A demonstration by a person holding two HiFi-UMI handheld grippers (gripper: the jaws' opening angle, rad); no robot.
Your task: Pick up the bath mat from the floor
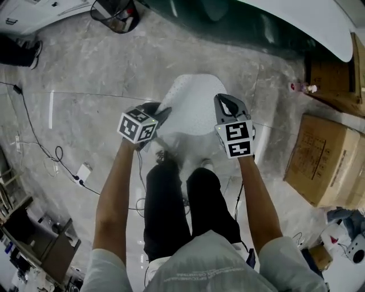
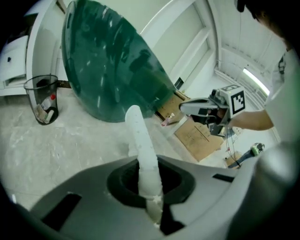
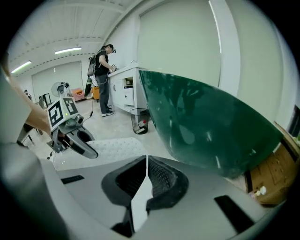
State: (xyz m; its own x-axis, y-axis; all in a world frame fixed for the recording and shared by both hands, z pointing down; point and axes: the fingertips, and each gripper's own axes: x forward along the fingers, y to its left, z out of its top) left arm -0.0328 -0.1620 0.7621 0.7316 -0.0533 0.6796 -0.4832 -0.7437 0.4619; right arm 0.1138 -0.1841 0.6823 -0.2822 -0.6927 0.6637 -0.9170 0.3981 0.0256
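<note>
The white, dotted bath mat (image 1: 191, 111) hangs off the floor, stretched between my two grippers in front of my legs. My left gripper (image 1: 164, 113) is shut on the mat's left edge; in the left gripper view the mat (image 2: 143, 150) rises as a thin strip out of the closed jaws (image 2: 151, 190). My right gripper (image 1: 226, 104) is shut on the right edge; in the right gripper view the edge (image 3: 140, 197) is pinched between the ribbed pads (image 3: 159, 176). Each gripper shows in the other's view: the right gripper (image 2: 202, 108) and the left gripper (image 3: 79, 143).
A large dark green curved tub (image 1: 251, 25) lies across the back. A wire waste bin (image 1: 116, 14) stands at the far left, cardboard boxes (image 1: 322, 159) at the right, a small pink bottle (image 1: 301, 87) near them. Cables (image 1: 57, 155) trail over the marble floor. A person (image 3: 103, 79) stands at a far counter.
</note>
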